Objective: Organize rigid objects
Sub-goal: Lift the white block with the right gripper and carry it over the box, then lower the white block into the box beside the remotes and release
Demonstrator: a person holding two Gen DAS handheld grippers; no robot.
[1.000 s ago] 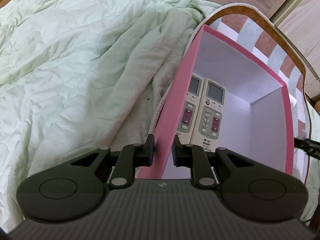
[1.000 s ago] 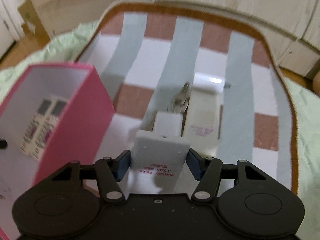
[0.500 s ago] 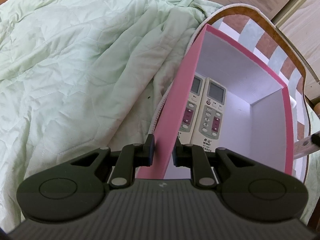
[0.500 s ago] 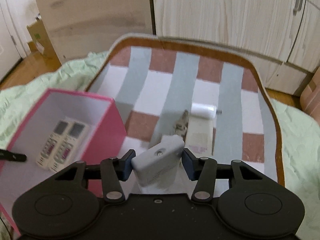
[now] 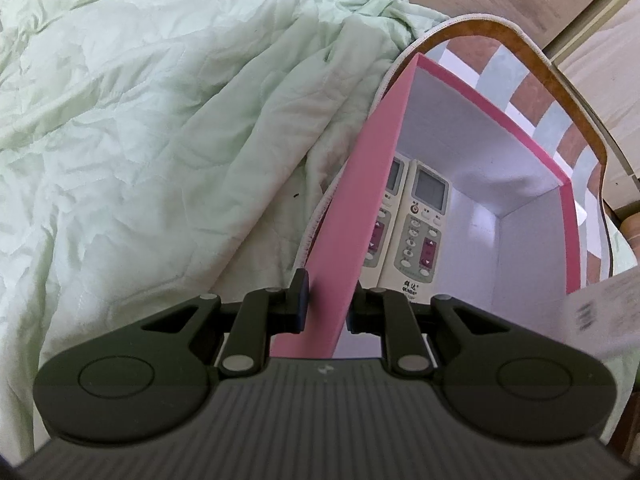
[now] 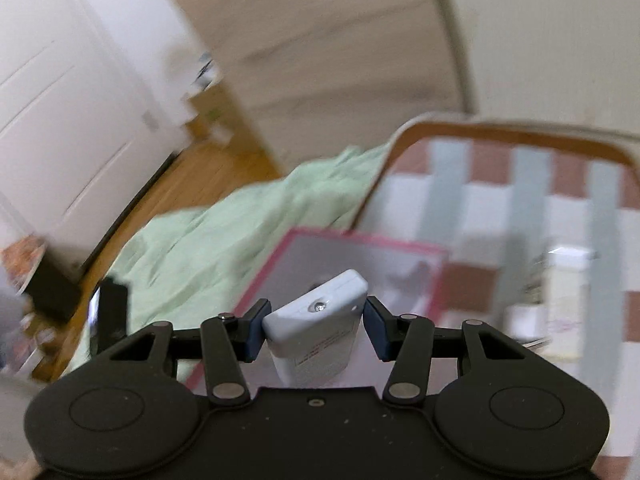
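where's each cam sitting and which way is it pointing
Left wrist: rides the left hand-held gripper, looking steeply down at the pink box wall it clamps, two remotes inside; only its own fingers show.
Right wrist: rides the right hand-held gripper, looking down and forward over the box; its fingers hold a grey remote.
Shared: pink box, green quilt, striped mat; the grey remote's edge enters the left view.

Left claw point(image 5: 325, 302) clamped on near wall of pink box point(image 5: 352, 200). Two white remotes point(image 5: 420, 224) side by side on box floor. Green quilt point(image 5: 160, 140) left of box; striped mat point(image 5: 556, 120) beyond.
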